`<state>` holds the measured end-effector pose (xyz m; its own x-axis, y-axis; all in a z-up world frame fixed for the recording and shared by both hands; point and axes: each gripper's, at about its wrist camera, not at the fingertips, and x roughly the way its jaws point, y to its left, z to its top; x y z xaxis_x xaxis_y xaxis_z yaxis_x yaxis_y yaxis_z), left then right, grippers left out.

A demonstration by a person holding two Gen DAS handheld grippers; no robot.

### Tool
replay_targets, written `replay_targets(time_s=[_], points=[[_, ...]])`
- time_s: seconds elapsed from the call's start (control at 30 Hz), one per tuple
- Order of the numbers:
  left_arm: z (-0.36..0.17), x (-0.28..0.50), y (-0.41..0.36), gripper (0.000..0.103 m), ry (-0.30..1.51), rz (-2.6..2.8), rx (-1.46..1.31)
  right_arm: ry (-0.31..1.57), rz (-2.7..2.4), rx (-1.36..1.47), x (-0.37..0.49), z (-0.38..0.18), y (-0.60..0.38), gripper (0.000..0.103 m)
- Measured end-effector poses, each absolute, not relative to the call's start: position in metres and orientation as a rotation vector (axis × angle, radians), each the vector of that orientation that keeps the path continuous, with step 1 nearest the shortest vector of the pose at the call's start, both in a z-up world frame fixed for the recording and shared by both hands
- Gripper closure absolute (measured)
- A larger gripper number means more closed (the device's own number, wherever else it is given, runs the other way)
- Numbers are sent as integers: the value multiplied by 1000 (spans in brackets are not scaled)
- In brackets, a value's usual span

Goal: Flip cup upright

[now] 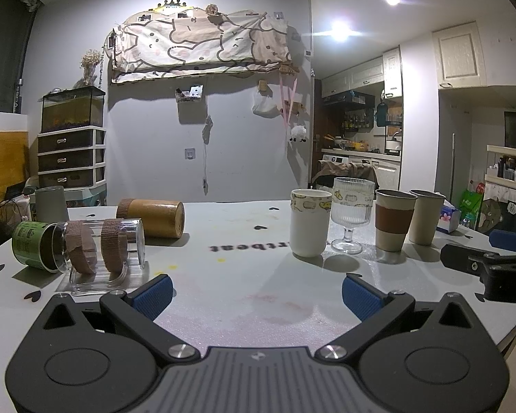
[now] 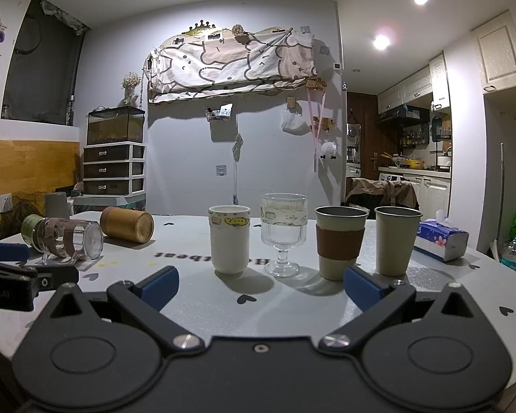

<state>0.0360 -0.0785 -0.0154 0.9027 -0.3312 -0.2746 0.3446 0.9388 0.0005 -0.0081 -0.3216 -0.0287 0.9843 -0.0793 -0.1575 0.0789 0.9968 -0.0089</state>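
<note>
Three cups lie on their sides at the table's left: a clear glass mug with brown bands (image 1: 99, 244) (image 2: 68, 239), a green cup (image 1: 34, 246) (image 2: 31, 229) behind it, and a brown bamboo-look cup (image 1: 151, 218) (image 2: 127, 223). A grey cup (image 1: 50, 203) (image 2: 56, 204) stands mouth-down at the far left. Upright in a row stand a white cup (image 1: 308, 222) (image 2: 229, 237), a ribbed glass goblet (image 1: 351, 213) (image 2: 283, 234), a beige cup with a brown sleeve (image 1: 394, 220) (image 2: 340, 241) and a plain beige cup (image 1: 425, 216) (image 2: 395, 239). My left gripper (image 1: 256, 292) is open and empty, near the clear mug. My right gripper (image 2: 261, 287) is open and empty before the upright cups.
A blue tissue pack (image 2: 442, 239) (image 1: 449, 218) lies at the table's right. The table (image 1: 240, 241) is white with small black hearts and printed letters. The right gripper shows at the left wrist view's right edge (image 1: 492, 265); the left one shows at the right wrist view's left edge (image 2: 24, 280).
</note>
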Motion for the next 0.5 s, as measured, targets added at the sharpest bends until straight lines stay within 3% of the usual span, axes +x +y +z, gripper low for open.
replay_targets(time_s=[0.5], points=[[-15, 36, -78, 0, 275, -347, 47, 159, -79, -3, -8, -29, -321, 0]])
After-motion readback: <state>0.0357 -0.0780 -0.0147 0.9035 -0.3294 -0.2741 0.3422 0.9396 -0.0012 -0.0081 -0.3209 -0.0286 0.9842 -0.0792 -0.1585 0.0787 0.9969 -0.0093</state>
